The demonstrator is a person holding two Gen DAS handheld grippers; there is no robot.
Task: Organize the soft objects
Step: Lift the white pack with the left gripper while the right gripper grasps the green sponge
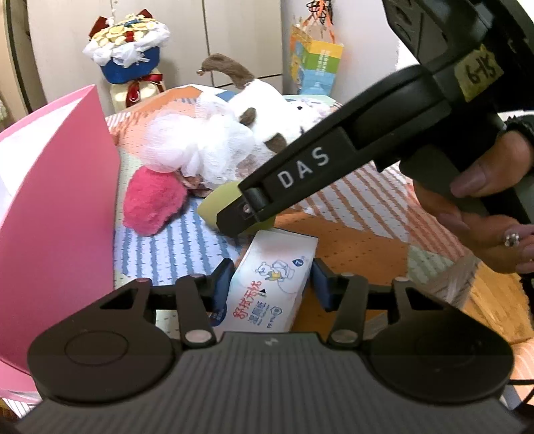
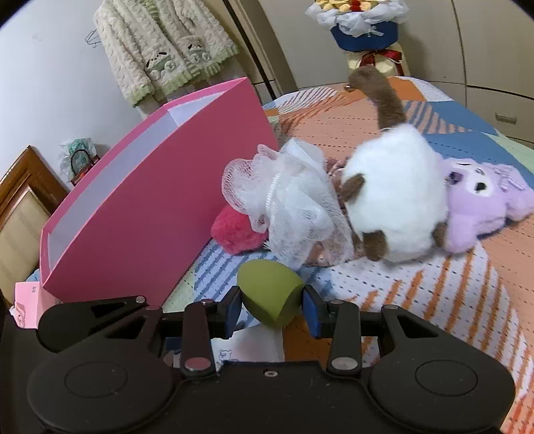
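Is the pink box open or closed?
Open. The pink box has no lid on top, and its white inner walls show. What's inside cannot be seen.

Two plush toys are counted on the bed: a white-and-brown one (image 2: pixel 393 200) and a purple one (image 2: pixel 484 203). One pink box (image 2: pixel 140 213), one white mesh puff (image 2: pixel 293 207), one pink fluffy ball (image 2: pixel 233 233), one green sponge (image 2: pixel 270 293) and one tissue pack (image 1: pixel 270 287) are seen. One bouquet (image 2: pixel 360 23) and one hanging sweater (image 2: pixel 160 43) are counted.

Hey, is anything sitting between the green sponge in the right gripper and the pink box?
Nothing visible blocks it. The green sponge sits between the right gripper's jaws, and the pink box stands just left of it, open side up. The mesh pouf and pink plush lie behind, off that line.
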